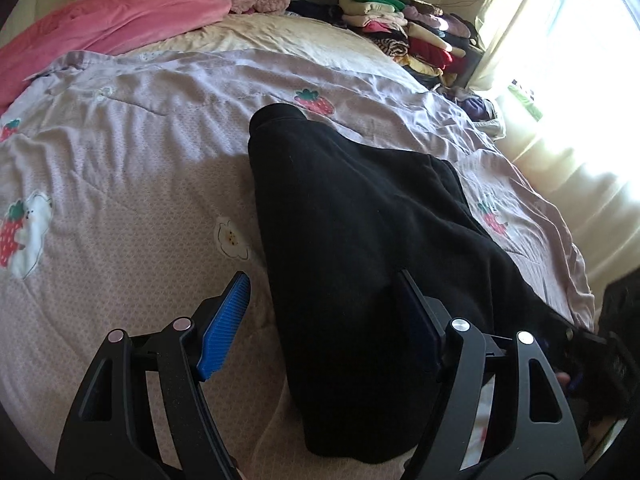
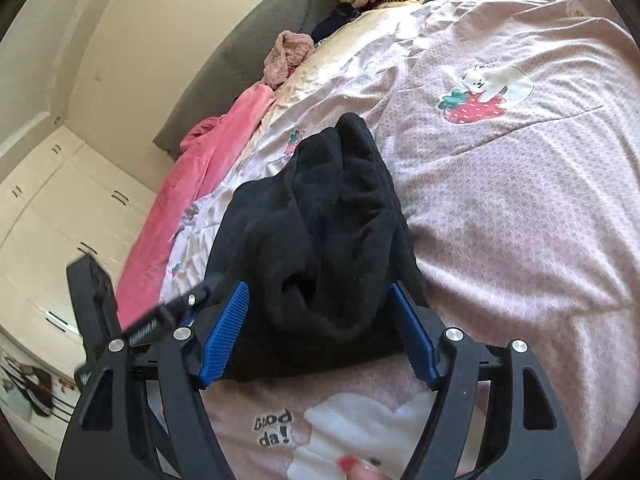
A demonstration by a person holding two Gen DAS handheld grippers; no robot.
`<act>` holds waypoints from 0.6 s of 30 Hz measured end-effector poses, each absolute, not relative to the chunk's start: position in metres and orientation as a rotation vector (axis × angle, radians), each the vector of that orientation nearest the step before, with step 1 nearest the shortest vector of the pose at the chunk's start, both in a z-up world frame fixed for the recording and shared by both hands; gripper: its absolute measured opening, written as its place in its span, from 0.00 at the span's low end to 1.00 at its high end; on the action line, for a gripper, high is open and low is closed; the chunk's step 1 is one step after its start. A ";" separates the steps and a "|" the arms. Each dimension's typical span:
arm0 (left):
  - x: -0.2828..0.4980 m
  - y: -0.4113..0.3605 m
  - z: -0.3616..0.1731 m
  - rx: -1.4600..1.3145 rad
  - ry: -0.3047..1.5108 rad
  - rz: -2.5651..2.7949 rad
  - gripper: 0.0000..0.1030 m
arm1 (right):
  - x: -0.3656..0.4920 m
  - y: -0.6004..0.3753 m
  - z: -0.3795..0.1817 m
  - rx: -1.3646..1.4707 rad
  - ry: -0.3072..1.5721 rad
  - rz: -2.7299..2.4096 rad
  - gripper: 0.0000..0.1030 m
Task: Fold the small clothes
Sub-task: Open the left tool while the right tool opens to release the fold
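A black fleece garment (image 1: 360,220) lies lengthwise on the lilac strawberry-print bedspread (image 1: 140,200), folded into a long strip. My left gripper (image 1: 320,276) stands open over its near end. The left blue pad (image 1: 224,324) is clear of the cloth and the right pad sits above it. In the right wrist view the same black garment (image 2: 328,208) lies bunched between the wide-apart fingers of my right gripper (image 2: 316,286), resting on the bedspread (image 2: 520,200); the pads do not pinch it.
A pink blanket (image 1: 100,28) lies along the far left of the bed. A pile of folded clothes (image 1: 400,28) sits at the far right corner by the bright curtain (image 1: 560,140). White cupboards (image 2: 60,208) stand beyond the bed. A fingertip (image 2: 352,468) shows at the bottom edge.
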State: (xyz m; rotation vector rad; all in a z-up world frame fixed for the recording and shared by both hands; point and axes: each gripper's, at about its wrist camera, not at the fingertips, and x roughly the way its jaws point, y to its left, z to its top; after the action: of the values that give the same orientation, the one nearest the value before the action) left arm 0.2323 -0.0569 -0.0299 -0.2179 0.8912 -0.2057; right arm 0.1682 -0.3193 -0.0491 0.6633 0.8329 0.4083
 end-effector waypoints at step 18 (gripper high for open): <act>0.217 -0.058 -0.029 -0.185 0.887 -0.230 0.68 | 0.176 -0.299 -0.051 0.412 0.862 0.278 0.31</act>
State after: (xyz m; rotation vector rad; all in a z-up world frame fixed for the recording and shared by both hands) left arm 0.2171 -0.0580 -0.0294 -0.1854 0.8873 -0.2302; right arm 0.1758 -0.2985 -0.0505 0.4115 0.8624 0.2778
